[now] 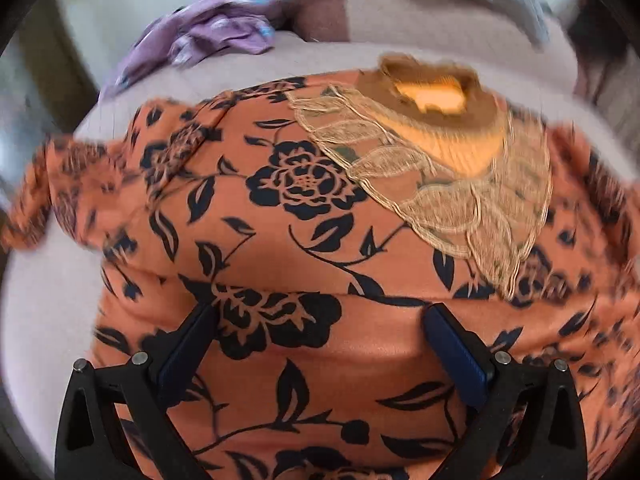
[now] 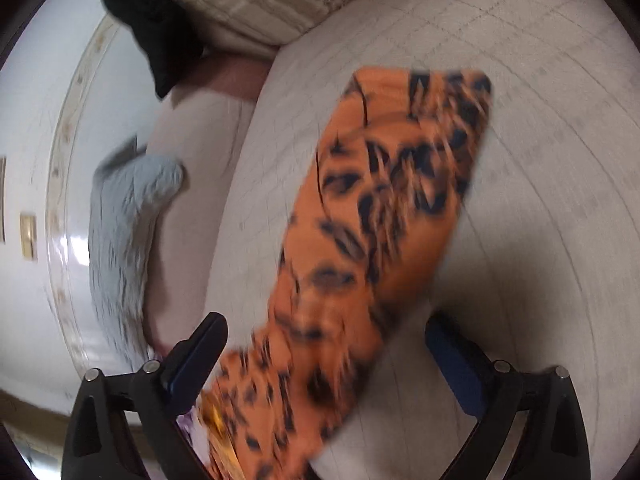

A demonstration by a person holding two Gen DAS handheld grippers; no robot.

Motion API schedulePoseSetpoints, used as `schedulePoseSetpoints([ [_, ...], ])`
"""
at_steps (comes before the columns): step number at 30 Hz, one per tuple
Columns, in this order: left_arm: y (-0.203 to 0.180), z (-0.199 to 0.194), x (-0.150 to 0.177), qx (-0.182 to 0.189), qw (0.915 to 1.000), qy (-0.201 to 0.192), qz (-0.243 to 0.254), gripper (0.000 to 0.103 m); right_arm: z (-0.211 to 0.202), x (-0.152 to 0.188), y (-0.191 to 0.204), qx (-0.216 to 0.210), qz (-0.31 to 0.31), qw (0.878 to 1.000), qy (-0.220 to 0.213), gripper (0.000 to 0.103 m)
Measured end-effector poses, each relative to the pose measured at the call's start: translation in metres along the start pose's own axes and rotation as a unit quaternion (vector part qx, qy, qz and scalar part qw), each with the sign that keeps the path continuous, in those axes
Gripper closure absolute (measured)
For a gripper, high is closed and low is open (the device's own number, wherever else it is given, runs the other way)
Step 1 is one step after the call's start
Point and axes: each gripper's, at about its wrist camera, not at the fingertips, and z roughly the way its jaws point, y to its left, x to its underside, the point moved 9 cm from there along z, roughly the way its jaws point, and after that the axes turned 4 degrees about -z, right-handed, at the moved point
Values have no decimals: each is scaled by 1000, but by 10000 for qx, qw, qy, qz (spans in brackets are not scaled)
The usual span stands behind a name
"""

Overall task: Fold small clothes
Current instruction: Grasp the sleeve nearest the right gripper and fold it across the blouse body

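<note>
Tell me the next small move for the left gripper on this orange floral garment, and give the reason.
Probably lower the left gripper and close on the fabric ridge between its fingers. Its jaws stand wide open above the orange floral garment, gripping nothing, and the garment lies spread on the bed with its lace collar at the far end, so a fold needs a grip first.

The left gripper (image 1: 318,332) is wide open. Its two black fingers with blue pads (image 1: 456,354) stand far apart, one at the left and one at the right, and both point away toward the far side. Nothing is pinched between them. The right gripper (image 2: 324,352) is wide open too. Its blue pads (image 2: 196,354) are far apart and grip nothing. Its picture is blurry. No hand or arm of the person can be seen.
</note>
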Motion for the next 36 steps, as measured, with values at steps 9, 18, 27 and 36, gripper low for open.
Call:
schedulePoseSetpoints([
  [9,3,-1,0,-30,9999,97,114,0,13,-36,3,25,-49,9988,-485,93],
  [18,76,-39,-51,-726,9940,-612,-538,0,-65,30,194,-1457,-2135,9593,-1139,94],
  [27,207,-75,-58,-1616,9619,-930,-1999,0,5,241,342,-2023,-3279,9222,328,90],
  [36,273,-77,-38,-1779,9351,-735,-2974,0,96,423,314,-1437,-3903,8906,1842,9],
])
